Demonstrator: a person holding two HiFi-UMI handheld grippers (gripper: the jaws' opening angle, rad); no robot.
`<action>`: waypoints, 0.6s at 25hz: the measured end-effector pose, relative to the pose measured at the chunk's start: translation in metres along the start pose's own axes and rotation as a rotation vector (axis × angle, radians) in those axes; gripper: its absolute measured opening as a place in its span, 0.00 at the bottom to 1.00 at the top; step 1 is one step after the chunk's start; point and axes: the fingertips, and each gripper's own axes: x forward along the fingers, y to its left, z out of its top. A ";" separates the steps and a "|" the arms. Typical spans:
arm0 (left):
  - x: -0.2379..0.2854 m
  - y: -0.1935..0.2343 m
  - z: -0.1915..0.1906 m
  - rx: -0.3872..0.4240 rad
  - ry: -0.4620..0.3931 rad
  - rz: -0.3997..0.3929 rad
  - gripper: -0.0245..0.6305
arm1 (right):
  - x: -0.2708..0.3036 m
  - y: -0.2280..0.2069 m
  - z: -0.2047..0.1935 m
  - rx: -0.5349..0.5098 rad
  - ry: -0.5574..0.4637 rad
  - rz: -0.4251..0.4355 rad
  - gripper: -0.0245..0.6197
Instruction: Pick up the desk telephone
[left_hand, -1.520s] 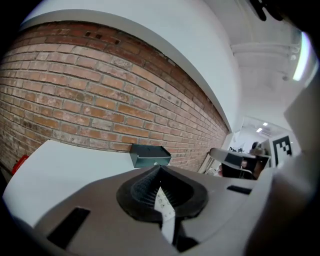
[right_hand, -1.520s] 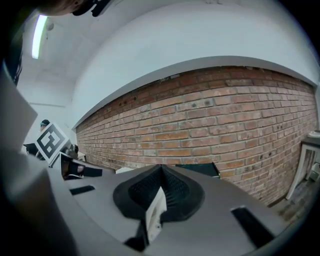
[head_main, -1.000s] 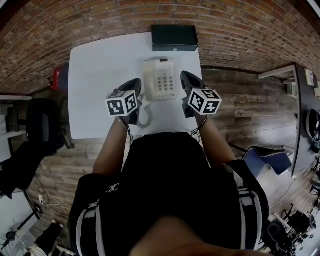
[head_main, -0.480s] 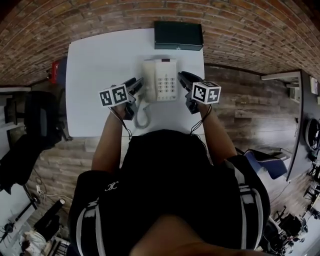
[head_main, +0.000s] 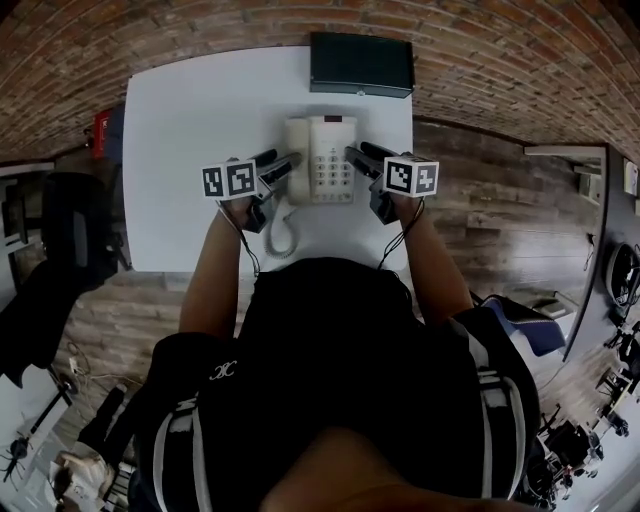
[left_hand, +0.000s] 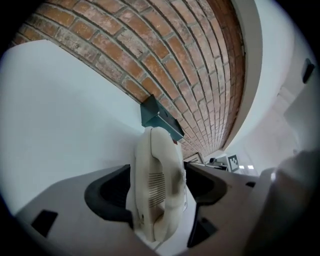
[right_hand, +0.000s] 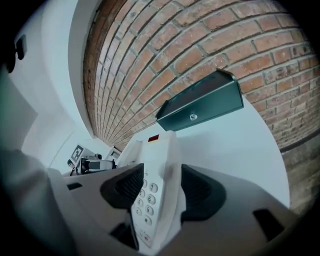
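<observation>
The cream desk telephone (head_main: 318, 160), with its handset on the left, a pale keypad and a small red patch at the top, sits on the white table (head_main: 190, 130). The left gripper (head_main: 283, 163) at its 9 o'clock and the right gripper (head_main: 358, 155) at its 3 o'clock straddle the telephone's edges, their jaws opening and unclenched.

an office-like workroom: a white surface (head_main: 190, 130) bearing a phone (head_main: 322, 160) and a dark box (head_main: 360, 65) stands against a bare brick wall (head_main: 200, 20) on a wood-plank floor (head_main: 480, 200). a black chair (head_main: 70, 230) sits at the left, with a blue chair (head_main: 520, 325) and another desk (head_main: 592, 230) at the right.
</observation>
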 end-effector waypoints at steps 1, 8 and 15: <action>0.002 0.001 -0.001 -0.003 0.010 -0.007 0.54 | 0.002 -0.002 -0.001 0.017 0.005 0.004 0.35; 0.017 0.001 -0.005 -0.076 0.040 -0.090 0.56 | 0.020 -0.004 -0.015 0.047 0.102 0.044 0.37; 0.025 0.000 -0.015 -0.078 0.109 -0.126 0.56 | 0.027 -0.004 -0.022 0.098 0.136 0.080 0.38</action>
